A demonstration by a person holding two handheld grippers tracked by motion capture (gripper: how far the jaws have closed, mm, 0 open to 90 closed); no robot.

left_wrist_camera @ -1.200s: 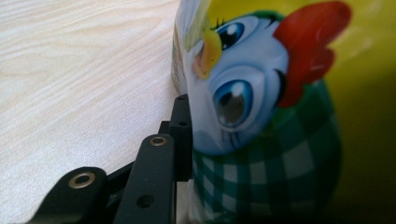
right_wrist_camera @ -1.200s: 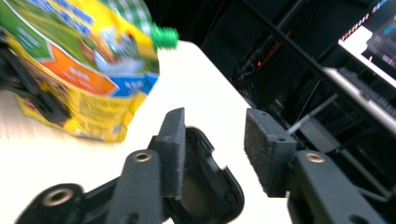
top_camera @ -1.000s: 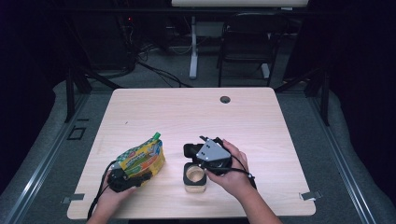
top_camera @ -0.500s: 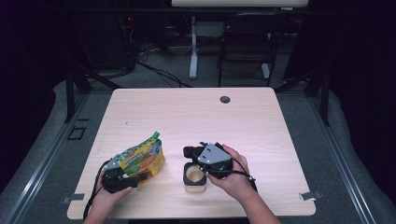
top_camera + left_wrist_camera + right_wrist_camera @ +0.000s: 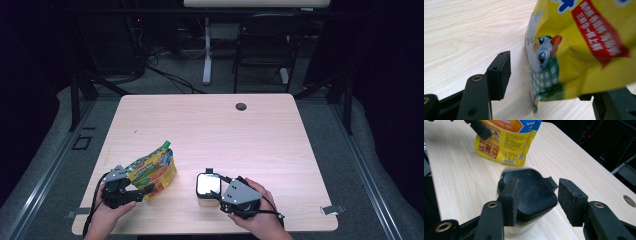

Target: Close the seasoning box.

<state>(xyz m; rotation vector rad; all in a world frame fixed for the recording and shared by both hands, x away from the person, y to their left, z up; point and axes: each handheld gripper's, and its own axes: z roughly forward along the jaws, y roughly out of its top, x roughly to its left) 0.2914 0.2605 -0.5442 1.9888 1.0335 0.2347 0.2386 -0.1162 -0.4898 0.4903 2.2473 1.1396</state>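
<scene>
The yellow snack bag [image 5: 152, 171] stands upright near the front left of the counter [image 5: 210, 130], propped on its own gusseted bottom. The left tool [image 5: 134, 192] sits at the bag's lower corner with its jaws spread; they have just been opening, and the bag's edge hangs between them with a clear gap to the left pad [image 5: 500, 72], so the bag stands free.

To its right, well apart, a small jar with a black square lid [image 5: 208, 189] rests on the counter. The right tool [image 5: 216, 192] reaches over it from the front, jaws wide and straddling the lid; in the right gripper view the left pad [image 5: 511, 200] lies against the lid's side while the other stands off it, so nothing is pinched, likely lining up a grip on the lid.

Both things sit close to the counter's front edge. The whole back half is open, bare but for a cable hole [image 5: 241, 106].
</scene>
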